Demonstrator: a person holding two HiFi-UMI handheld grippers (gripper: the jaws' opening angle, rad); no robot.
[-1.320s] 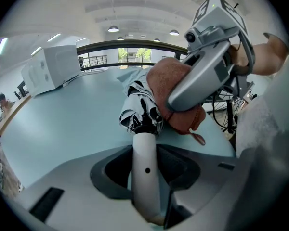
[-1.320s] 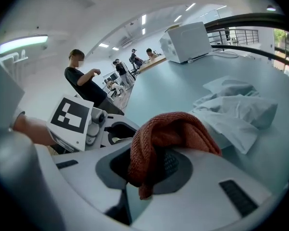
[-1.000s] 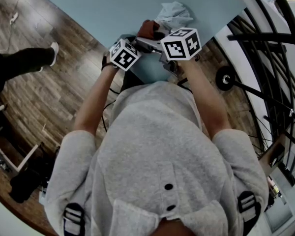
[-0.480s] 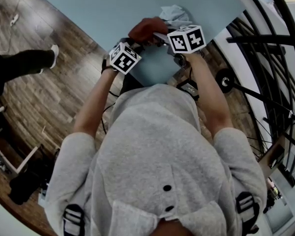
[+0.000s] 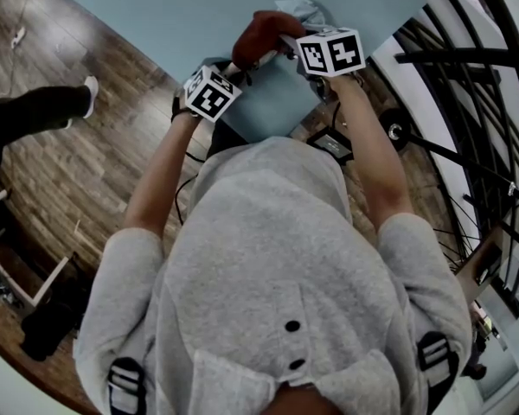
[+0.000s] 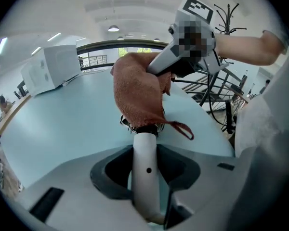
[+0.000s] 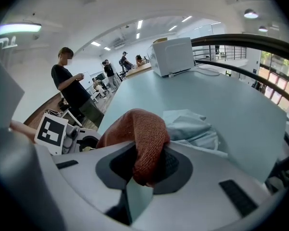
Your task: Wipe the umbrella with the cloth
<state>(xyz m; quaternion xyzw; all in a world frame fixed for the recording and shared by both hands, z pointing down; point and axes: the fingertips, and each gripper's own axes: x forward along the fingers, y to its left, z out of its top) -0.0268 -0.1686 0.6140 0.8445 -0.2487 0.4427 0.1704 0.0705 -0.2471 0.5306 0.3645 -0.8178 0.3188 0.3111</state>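
A folded umbrella with a white handle [image 6: 145, 177] stands up between the jaws of my left gripper [image 6: 147, 163], which is shut on the handle. A rust-brown cloth [image 6: 137, 95] hangs over the umbrella's upper part and hides it, leaving only some black bits under its hem. My right gripper [image 7: 144, 170] is shut on this cloth [image 7: 143, 134] and comes in from the upper right in the left gripper view. In the head view both marker cubes sit over the table's near corner, with the cloth [image 5: 261, 35] between them.
A crumpled pale blue fabric [image 7: 190, 126] lies on the light blue table [image 5: 173, 15] just behind the cloth. A white box [image 7: 172, 56] stands far back on the table. A black rail and wheel [image 5: 467, 128] are at the right. People [image 7: 70, 88] stand beyond the table.
My right gripper has moved farther out over the table with the cloth, which now sits beyond the left cube. The pale fabric is more covered. The left gripper has stayed put.
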